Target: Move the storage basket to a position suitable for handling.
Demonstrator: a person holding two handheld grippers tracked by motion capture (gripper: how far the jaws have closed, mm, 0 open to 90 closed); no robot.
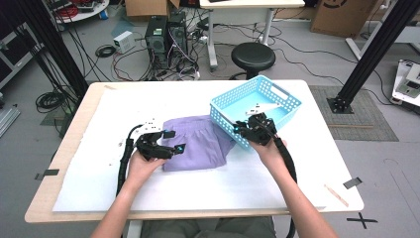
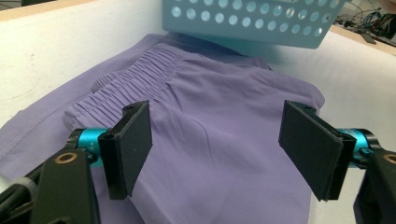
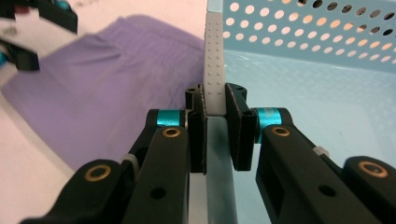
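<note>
Two right gripper (image 3: 215, 133) pads clamp the basket (image 3: 299, 84) rim.

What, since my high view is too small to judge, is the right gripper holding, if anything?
Observer: The right gripper is shut on the rim of the blue basket. Its jaws pinch the wall from inside and outside.
Operator: And is the left one gripping the cloth?
Observer: No. The left gripper is open, with its jaws wide apart just above the purple shorts and no fabric pinched between them.
</note>
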